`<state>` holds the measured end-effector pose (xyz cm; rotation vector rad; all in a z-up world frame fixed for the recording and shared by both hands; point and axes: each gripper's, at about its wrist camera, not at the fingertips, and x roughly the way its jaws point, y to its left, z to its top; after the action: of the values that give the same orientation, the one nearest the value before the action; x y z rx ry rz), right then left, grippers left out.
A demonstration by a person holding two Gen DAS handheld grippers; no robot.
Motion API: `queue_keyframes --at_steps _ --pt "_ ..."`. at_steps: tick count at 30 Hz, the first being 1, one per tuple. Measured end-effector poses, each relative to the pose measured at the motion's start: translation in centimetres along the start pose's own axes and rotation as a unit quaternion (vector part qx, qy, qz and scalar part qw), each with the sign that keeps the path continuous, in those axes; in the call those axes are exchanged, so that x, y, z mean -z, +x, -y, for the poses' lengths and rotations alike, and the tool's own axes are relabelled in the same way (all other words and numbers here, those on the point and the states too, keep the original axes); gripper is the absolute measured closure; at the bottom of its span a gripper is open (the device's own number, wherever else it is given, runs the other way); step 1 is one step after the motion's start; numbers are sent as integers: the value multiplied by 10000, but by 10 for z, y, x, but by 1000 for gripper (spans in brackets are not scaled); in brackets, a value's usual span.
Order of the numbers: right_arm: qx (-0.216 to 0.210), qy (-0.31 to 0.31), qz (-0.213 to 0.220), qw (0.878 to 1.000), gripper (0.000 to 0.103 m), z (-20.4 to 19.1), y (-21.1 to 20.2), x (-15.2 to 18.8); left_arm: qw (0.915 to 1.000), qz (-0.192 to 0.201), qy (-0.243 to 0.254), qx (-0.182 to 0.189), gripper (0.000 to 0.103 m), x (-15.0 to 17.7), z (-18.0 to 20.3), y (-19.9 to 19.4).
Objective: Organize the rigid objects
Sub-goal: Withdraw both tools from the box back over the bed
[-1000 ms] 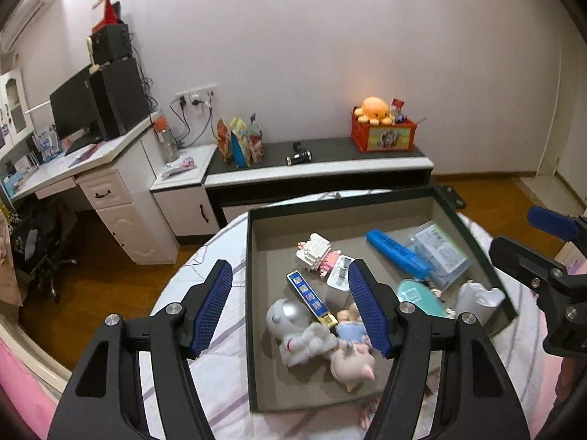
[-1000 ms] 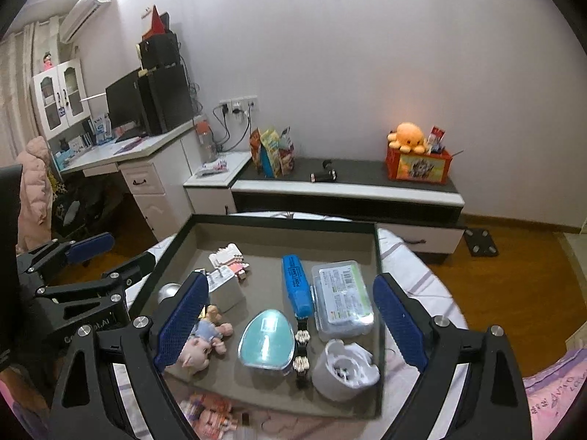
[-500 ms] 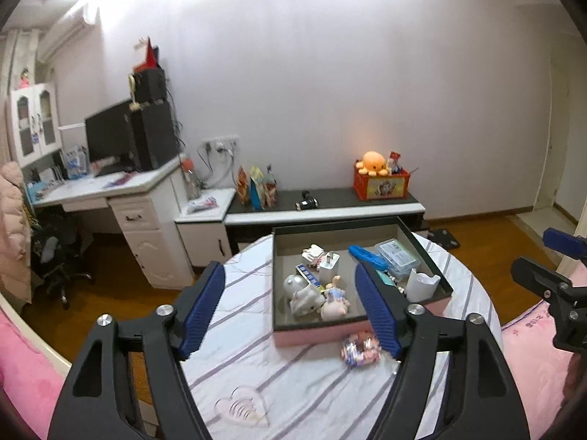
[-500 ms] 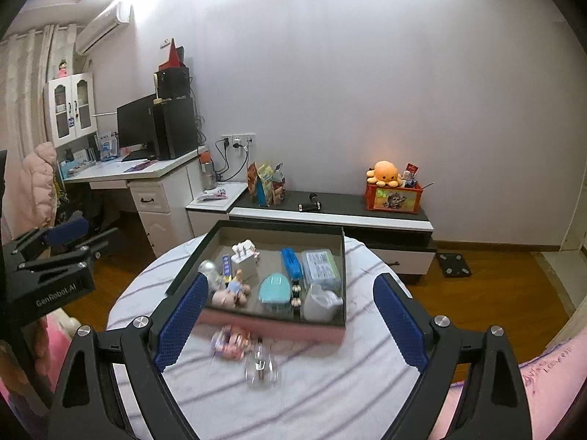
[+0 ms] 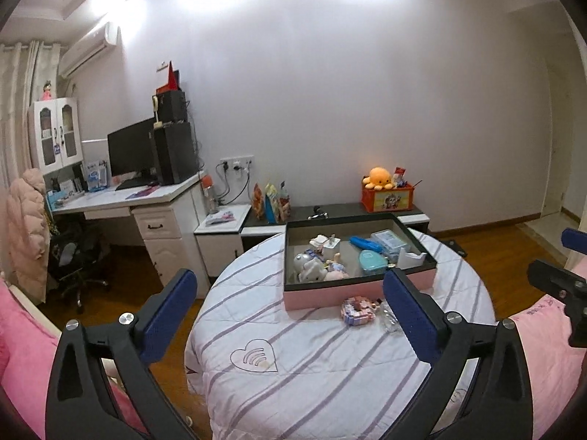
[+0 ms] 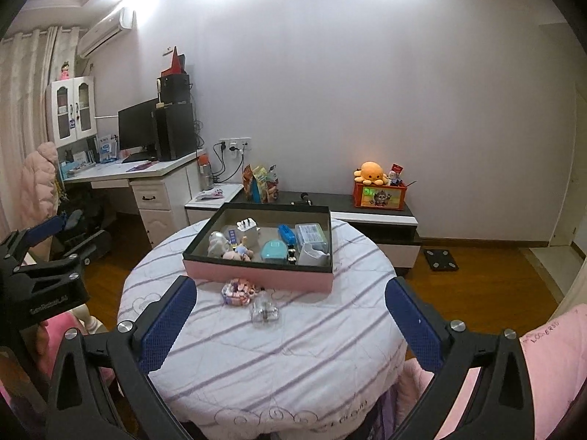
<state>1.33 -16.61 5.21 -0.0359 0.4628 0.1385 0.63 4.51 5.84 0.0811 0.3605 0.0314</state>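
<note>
**Both jaws empty, two items still outside the box**

Left gripper (image 5: 290, 315) and right gripper (image 6: 290, 324): jaws have just been opening, now wide apart, nothing between them. Pink block toy (image 6: 237, 290) and clear plastic case (image 6: 264, 311) sit on the striped round tabletop (image 6: 293, 359), at 6 o'clock of the pink-sided open box (image 6: 256, 275). Suggest one item per gripper; square up before closing, since the clear case probably slips.
</note>
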Motion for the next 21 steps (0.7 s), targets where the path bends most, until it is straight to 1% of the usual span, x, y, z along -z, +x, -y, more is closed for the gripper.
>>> queue_keyframes --at_steps 3,6,10,13,21 --pt "171 -96 24 9998 0 -2 -4 4 9999 71 75 -37 0 3 4 -7" --pt "310 -118 20 9994 0 -2 -7 7 10000 51 57 26 0 4 6 -7" --pt "231 -7 50 9997 0 2 -10 7 10000 11 49 -8 0 5 5 -5" --pt "277 96 78 9995 0 7 -10 6 10000 -49 36 -47 0 5 5 -1" --pt "341 326 -107 9988 0 17 5 6 9999 -121 60 -55 0 5 6 8"
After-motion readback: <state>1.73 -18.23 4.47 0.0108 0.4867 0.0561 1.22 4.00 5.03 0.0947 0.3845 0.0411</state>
